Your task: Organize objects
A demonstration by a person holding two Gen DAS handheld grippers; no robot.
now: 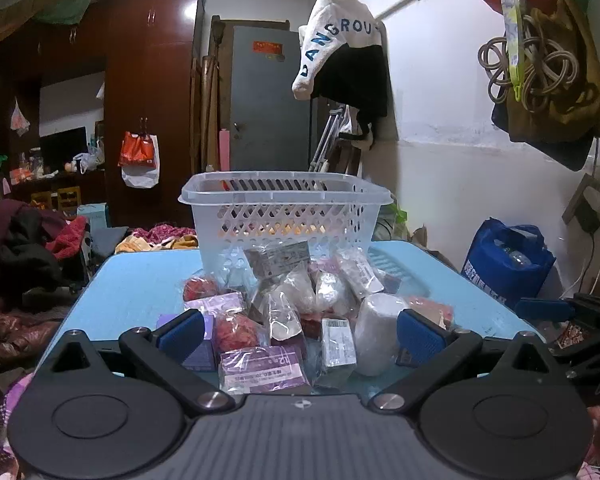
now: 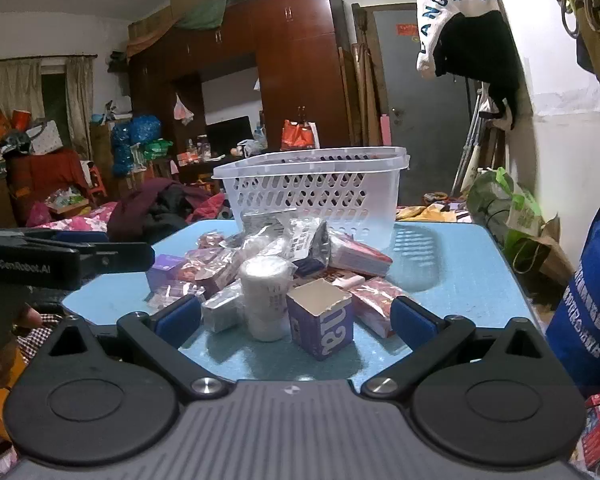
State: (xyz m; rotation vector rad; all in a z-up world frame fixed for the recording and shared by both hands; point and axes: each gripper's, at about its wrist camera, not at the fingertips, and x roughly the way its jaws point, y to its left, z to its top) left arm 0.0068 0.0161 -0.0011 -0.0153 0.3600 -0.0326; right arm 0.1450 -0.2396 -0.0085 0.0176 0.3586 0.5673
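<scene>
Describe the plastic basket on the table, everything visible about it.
The basket is translucent white plastic, rectangular, with a broad rolled rim, slots under the rim and diamond-lattice walls. It stands upright at the far end of the light blue table. The pile of wrapped packets lies against its near wall. Nothing shows inside through the lattice.

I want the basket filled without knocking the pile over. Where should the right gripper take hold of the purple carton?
Probably across the two side walls of the purple carton, just below its open top. It stands upright at the near edge of the pile, one corner facing the open right gripper, so come from the front, turned to meet flat faces.
</scene>
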